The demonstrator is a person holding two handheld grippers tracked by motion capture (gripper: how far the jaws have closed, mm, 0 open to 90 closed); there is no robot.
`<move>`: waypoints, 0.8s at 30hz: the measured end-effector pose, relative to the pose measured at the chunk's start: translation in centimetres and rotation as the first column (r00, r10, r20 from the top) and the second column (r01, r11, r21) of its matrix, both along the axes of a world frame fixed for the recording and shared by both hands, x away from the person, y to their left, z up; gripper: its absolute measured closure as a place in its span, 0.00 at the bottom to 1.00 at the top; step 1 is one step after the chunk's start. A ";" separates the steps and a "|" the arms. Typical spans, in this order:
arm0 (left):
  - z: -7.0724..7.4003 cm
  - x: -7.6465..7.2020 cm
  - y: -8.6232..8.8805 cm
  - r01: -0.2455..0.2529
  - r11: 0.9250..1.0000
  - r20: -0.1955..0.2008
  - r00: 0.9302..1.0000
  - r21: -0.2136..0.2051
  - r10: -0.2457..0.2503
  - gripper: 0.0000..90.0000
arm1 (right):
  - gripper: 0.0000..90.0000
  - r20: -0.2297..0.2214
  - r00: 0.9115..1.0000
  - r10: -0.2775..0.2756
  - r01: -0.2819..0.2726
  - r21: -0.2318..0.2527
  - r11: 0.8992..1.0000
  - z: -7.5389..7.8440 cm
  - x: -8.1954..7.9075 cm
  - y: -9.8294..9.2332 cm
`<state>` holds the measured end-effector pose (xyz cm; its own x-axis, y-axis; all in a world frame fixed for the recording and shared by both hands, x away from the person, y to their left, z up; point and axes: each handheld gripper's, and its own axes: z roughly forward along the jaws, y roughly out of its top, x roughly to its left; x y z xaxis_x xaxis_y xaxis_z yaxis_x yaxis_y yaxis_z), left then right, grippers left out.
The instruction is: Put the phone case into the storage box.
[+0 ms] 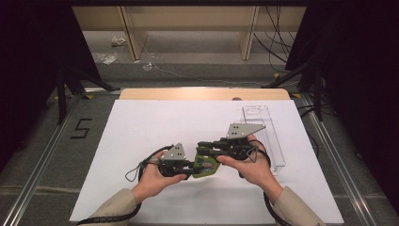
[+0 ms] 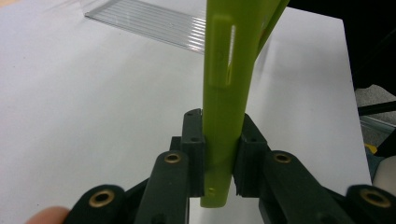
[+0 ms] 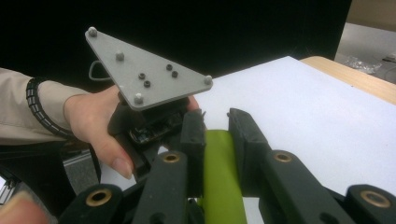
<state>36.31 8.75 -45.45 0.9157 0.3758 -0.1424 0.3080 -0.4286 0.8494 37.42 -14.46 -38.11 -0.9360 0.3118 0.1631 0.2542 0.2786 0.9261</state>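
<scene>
Both grippers are clamped on the flat lime-green plastic case (image 1: 205,165): left gripper (image 1: 190,165) and right gripper (image 1: 203,147), above the white desk (image 1: 155,127).

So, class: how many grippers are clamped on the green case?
2. The left gripper grips one end of the green case; the right gripper grips the other, both held above the table.
</scene>
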 end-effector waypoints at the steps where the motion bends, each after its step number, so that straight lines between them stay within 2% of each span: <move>1: 0.0 0.0 0.0 0.000 1.000 0.000 1.000 0.000 0.000 0.86 | 0.86 0.001 1.000 0.000 0.000 -0.001 1.000 0.0 0.0 0.0; 6: 0.0 0.0 0.0 0.002 1.000 0.005 1.000 0.006 -0.002 0.86 | 0.85 0.010 1.000 0.006 -0.006 -0.005 1.000 0.0 0.1 -0.1; 10: 0.2 -0.1 0.1 0.005 1.000 0.015 1.000 0.002 -0.005 0.86 | 0.79 0.018 1.000 0.007 -0.007 -0.002 1.000 0.0 0.2 -0.3; 13: 0.2 -0.1 0.1 -0.002 1.000 0.019 1.000 0.001 0.002 0.86 | 0.67 0.052 0.999 -0.008 0.009 -0.011 1.000 0.2 0.3 -0.4; 17: 0.2 0.2 0.6 -0.036 0.999 0.015 0.999 -0.013 0.036 0.86 | 0.42 0.088 0.993 -0.074 0.075 -0.014 0.997 0.2 0.6 -0.7; 21: 0.2 0.4 0.9 -0.082 0.996 0.014 0.997 -0.019 0.082 0.86 | 0.32 0.085 0.991 -0.107 0.105 0.021 0.994 0.0 0.8 -0.8; 24: 0.2 0.6 1.2 -0.125 0.992 0.015 0.992 -0.022 0.125 0.86 | 0.28 0.075 0.987 -0.140 0.137 0.044 0.990 -0.3 0.9 -0.7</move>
<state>36.86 9.90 -45.29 0.8641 0.4843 -0.1368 0.3437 -0.3693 0.8634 38.29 -15.18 -38.37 -0.8945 0.4343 0.1057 0.2146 0.2098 0.9539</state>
